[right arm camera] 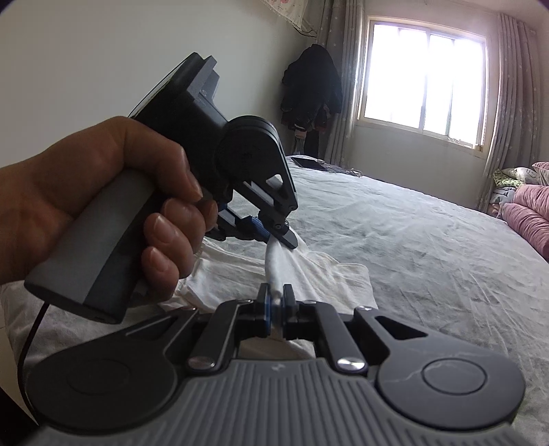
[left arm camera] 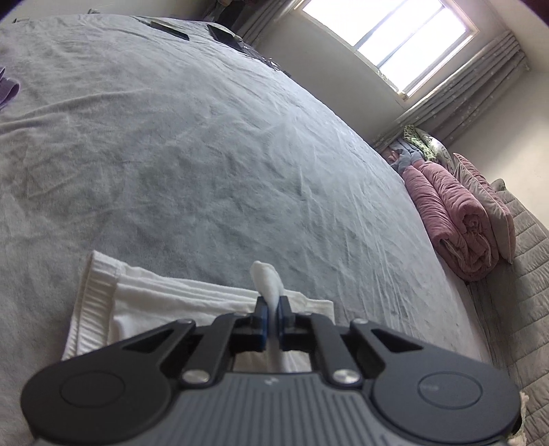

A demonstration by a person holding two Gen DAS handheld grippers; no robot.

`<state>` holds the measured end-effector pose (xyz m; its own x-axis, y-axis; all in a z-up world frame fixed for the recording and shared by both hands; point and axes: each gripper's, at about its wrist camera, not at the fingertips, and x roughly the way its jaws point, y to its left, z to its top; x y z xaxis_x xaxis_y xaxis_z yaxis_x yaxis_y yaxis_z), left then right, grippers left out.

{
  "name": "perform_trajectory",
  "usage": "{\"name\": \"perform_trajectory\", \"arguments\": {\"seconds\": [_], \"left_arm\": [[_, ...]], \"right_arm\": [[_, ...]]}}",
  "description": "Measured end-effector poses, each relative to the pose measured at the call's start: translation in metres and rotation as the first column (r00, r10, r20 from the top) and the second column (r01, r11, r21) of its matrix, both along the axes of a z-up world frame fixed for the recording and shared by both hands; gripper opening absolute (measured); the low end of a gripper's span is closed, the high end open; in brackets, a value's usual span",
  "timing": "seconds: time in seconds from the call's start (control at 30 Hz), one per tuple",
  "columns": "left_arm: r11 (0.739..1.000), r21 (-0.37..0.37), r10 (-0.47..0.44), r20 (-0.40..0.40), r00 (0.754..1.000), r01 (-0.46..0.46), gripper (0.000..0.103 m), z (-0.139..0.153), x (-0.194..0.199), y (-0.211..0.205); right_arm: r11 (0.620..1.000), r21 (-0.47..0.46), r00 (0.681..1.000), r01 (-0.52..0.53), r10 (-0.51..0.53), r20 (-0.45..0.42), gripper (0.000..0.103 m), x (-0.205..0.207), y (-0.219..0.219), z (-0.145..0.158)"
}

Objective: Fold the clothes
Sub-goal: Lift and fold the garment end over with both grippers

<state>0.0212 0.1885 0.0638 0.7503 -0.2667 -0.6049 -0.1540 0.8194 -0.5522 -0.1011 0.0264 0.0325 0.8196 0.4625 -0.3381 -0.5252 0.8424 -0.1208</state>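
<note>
A: Where do we have the garment point(left arm camera: 144, 302) now?

B: It lies white on the grey bed point(left arm camera: 206, 154), at the near edge, partly folded, with a ribbed hem on the side away from the window point(left arm camera: 394, 37). We hold it in both grippers.

A: How do the jaws stand on our left gripper point(left arm camera: 272, 317)?

B: Pressed together on a bunched ridge of the cloth. A small tuft pokes out past the blue pads point(left arm camera: 262, 322) toward the window. In the right wrist view we see that same left gripper point(right arm camera: 278, 236) from the side, held in a hand point(right arm camera: 103, 199), its tips pinching the cloth just above the bed.

A: And our right gripper point(right arm camera: 277, 310)?

B: Its jaws are also drawn in on the garment point(right arm camera: 326, 278), nipping a twisted strand that runs straight up to the left gripper's tips. The two grippers sit near each other, the strand taut between them, and the rest of the cloth fans out on the bed on the window side.

A: What else is around the bed?

B: A rolled pink quilt point(left arm camera: 449, 216) lies just beside the bed's edge, below the window. Dark flat things point(left arm camera: 170, 29) rest on the bed's far end; we cannot tell what they are. Dark clothes point(right arm camera: 314, 89) hang in the corner beyond the bed, beside the curtain point(right arm camera: 343, 68).
</note>
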Motion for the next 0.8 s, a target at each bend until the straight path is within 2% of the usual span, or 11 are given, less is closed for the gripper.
{"name": "perform_trajectory", "arguments": {"seconds": [0.17, 0.4, 0.8], "left_arm": [[0.996, 0.071, -0.058, 0.024, 0.998, 0.057, 0.005, 0.008, 0.005, 0.007], [0.998, 0.048, -0.042, 0.010, 0.999, 0.042, 0.004, -0.006, 0.001, 0.036], [0.996, 0.083, -0.016, 0.031, 0.999, 0.014, 0.004, -0.010, -0.011, 0.057]], "right_arm": [[0.999, 0.038, 1.000, 0.001, 0.000, -0.016, 0.006, 0.001, 0.015, 0.003], [0.996, 0.085, 0.999, -0.021, 0.025, -0.043, 0.006, 0.001, 0.031, 0.006], [0.994, 0.091, 0.995, -0.066, 0.071, -0.062, 0.006, -0.010, 0.055, 0.001]]}}
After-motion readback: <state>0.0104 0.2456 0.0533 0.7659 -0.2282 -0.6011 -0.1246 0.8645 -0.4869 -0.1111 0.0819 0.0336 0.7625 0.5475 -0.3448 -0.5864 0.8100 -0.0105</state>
